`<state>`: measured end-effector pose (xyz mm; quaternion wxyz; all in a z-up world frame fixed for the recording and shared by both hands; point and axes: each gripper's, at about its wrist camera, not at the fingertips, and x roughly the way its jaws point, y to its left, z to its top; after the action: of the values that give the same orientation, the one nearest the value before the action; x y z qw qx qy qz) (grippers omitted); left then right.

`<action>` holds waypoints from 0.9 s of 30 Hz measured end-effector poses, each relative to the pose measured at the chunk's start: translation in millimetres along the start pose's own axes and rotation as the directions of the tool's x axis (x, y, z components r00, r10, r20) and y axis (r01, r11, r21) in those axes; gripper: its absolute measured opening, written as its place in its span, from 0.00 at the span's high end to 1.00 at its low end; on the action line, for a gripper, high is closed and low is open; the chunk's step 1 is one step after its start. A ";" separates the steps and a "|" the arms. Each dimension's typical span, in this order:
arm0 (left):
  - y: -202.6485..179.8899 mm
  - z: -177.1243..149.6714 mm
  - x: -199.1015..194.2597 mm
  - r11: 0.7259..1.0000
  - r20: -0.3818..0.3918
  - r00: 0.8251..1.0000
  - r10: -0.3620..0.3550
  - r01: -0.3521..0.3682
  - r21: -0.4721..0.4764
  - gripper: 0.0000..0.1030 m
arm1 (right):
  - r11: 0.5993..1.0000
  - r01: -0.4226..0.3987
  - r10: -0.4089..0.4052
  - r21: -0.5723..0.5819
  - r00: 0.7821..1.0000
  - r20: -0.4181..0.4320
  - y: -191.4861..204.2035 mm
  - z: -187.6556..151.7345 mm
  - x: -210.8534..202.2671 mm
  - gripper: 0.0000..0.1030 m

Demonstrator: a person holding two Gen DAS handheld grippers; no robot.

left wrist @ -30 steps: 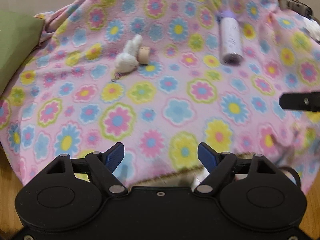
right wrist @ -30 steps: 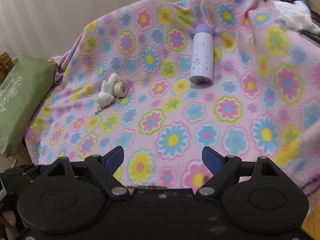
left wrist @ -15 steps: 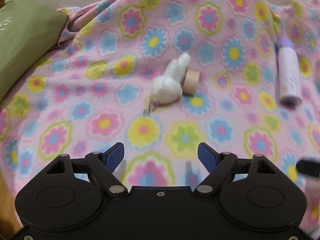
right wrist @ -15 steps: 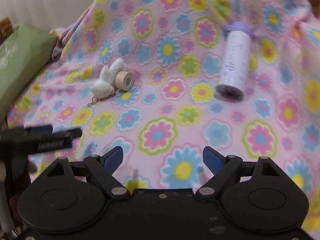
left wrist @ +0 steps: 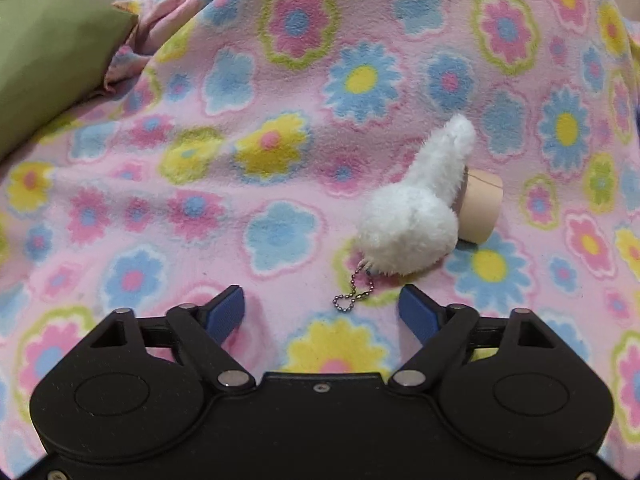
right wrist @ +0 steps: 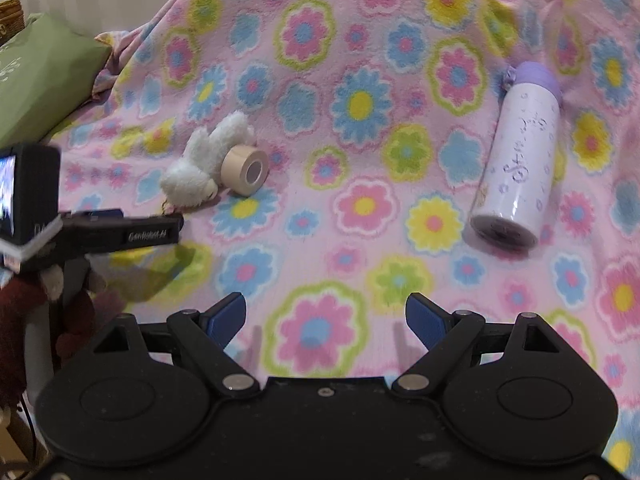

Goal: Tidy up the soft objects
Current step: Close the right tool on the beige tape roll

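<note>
Two blue-padded fingers of our left gripper stood apart and were still widening over the flowered pink blanket, with only the blanket between them. Through the left wrist camera we saw the white plush toy lying just ahead of the right-hand pad, its bead chain trailing toward the gap without touching either pad. Behind the toy, touching it, lay a beige roll of tape on its side. At the blanket's upper left edge a green cushion pressed against the fabric.

Through the right wrist camera our right gripper was likewise spread wide and empty above a pink flower on the blanket. We saw the plush toy toward the blanket's left side with the tape roll against it, open end facing us. A white bottle with a lilac cap lay on its side well apart, toward the right edge. The left gripper reached in from the left, its tip just short of the toy, a small camera mounted on it. The green cushion sat at the upper left edge.
</note>
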<state>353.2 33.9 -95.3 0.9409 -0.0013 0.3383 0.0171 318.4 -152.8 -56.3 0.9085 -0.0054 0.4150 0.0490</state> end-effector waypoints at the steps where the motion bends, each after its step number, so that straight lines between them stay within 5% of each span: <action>1: 1.6 0.0 0.6 1.000 0.001 1.000 -0.013 0.013 -0.011 0.17 | 1.000 -0.001 0.001 0.004 1.000 0.004 0.2 3.8 3.5 0.15; 17: -1.4 -0.6 4.1 1.000 -0.003 1.000 -0.012 0.012 0.005 0.13 | 0.995 -0.051 0.046 0.083 0.997 0.065 38.5 106.2 93.4 0.13; 27: -0.5 -0.4 4.4 1.000 -0.004 1.000 -0.018 0.018 -0.003 0.13 | 0.992 0.050 -0.048 0.115 0.999 -0.019 23.2 96.5 113.9 0.12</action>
<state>356.4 33.6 -98.4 0.9402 -0.0055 0.3403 0.0093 463.1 -115.2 -78.2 0.9048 0.0364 0.4244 0.0026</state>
